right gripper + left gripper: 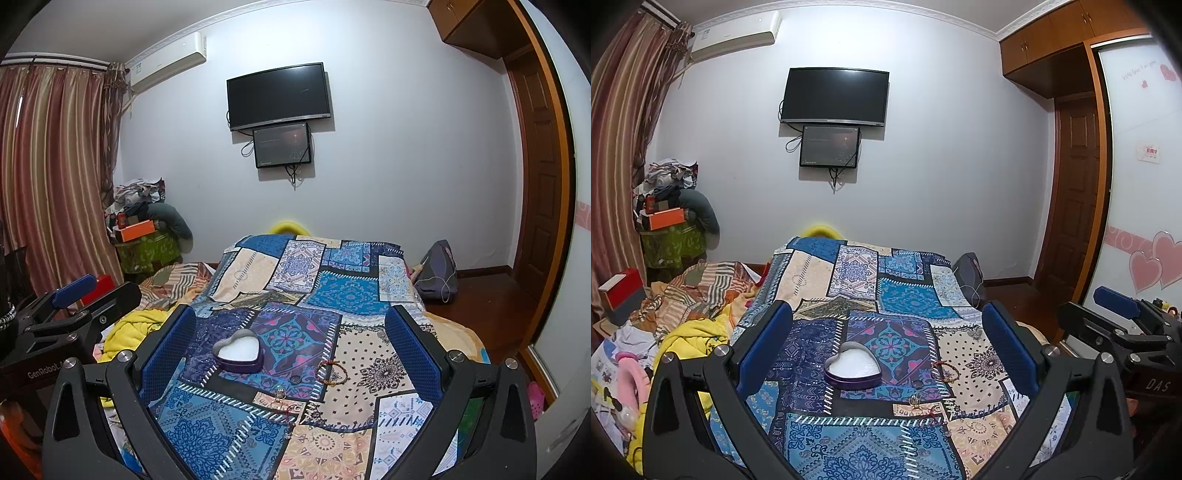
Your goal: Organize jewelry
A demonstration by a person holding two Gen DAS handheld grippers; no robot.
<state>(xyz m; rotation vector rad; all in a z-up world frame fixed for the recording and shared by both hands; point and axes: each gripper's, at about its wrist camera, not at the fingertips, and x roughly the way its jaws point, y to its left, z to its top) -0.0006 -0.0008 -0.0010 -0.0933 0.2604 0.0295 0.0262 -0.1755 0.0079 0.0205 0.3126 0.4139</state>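
Observation:
A purple heart-shaped tin [852, 368] with white lining lies open on the patchwork cloth; it also shows in the right wrist view [238, 350]. To its right lies a red-and-gold bead bracelet [945, 370] [332, 373]. A small dark ring [295, 379] and a small gold trinket [916, 400] [279, 394] with a red cord lie in front of them. My left gripper [888, 347] is open and empty, above the tin. My right gripper [290, 345] is open and empty, held over the jewelry.
The patchwork cloth [912, 299] covers a table or bed. Yellow and striped bedding [690, 317] is piled at the left. A grey bag [437, 269] sits on the floor at right. A wooden door and wardrobe [1075, 206] stand at the right.

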